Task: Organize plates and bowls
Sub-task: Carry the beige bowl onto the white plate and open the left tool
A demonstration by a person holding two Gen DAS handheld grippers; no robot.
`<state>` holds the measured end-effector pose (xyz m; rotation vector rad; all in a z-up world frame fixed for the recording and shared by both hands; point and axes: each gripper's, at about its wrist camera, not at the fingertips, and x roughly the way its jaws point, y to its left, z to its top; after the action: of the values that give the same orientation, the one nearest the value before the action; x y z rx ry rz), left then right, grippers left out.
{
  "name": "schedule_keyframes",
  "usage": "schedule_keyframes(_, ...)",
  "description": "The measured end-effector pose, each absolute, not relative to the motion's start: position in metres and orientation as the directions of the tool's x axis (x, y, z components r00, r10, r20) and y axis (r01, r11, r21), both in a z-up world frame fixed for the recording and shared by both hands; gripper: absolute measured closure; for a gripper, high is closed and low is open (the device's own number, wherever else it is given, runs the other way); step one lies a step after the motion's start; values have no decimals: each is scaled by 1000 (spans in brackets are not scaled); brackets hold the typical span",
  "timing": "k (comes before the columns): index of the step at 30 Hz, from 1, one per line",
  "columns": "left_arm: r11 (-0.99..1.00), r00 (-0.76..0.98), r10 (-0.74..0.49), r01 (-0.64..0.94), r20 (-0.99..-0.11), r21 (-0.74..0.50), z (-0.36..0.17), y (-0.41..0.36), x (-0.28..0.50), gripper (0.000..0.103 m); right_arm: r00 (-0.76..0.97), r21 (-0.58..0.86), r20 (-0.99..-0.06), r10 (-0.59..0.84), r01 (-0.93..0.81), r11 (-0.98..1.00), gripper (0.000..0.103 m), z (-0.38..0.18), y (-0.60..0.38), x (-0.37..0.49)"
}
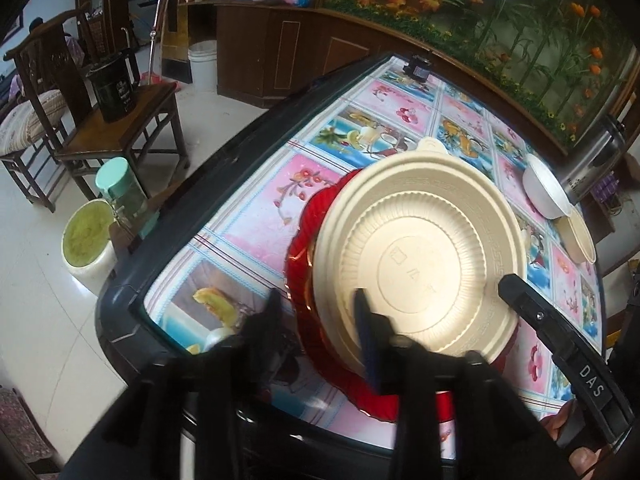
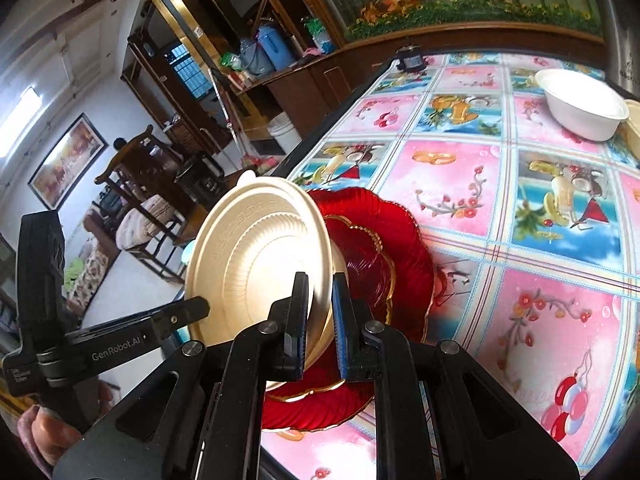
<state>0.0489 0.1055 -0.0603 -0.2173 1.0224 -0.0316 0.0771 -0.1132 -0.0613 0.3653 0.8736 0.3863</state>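
A cream plastic plate (image 2: 256,256) is held tilted above two stacked red glass plates (image 2: 400,256) on the table. My right gripper (image 2: 320,320) is shut on the cream plate's near rim. In the left wrist view the cream plate (image 1: 424,256) lies over the red plates (image 1: 308,248). My left gripper (image 1: 318,312) is open, one finger left of the plates and one finger (image 1: 368,336) over the cream plate's near rim. The right gripper's finger (image 1: 552,332) shows at that plate's right edge. A white bowl (image 2: 580,104) and a cream bowl (image 1: 580,236) stand at the far right.
The table (image 2: 520,208) has a pink and blue patterned cloth and a dark rim. A small black device (image 2: 410,60) sits at its far edge. A steel pot (image 1: 596,160) stands behind the bowls. Wooden chairs (image 1: 116,132), a bucket (image 1: 86,244) and a jar are on the floor to the left.
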Motion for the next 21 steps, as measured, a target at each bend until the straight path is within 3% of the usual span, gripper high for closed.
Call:
schedule_keyframes(2, 979, 539, -113, -82, -835, -185, -56, 109, 46, 41, 583, 464, -660, 474, -180, 868, 90, -60, -116, 77)
schedule_keyframes(4, 981, 553, -99, -85, -827, -174, -51, 112, 45, 41, 587, 477, -646, 487, -187, 859, 88, -58, -120, 77)
schedule_keyframes(6, 980, 565, -93, -92, -820, -174, -47, 116, 44, 40, 591, 497, -632, 501, -187, 847, 74, -56, -125, 76)
schedule_keyframes(7, 980, 569, -95, -93, -817, -178, -45, 118, 43, 39, 598, 506, -622, 504, -184, 843, 73, -56, -128, 76)
schedule_keyframes(11, 978, 569, -88, -108, -818, -181, -46, 122, 47, 33, 639, 532, -584, 500, -163, 831, 72, -51, -139, 77)
schedule_keyframes(21, 968, 512, -152, -95, -846, -232, -61, 120, 58, 33, 571, 550, -617, 542, -180, 816, 72, -61, -121, 95)
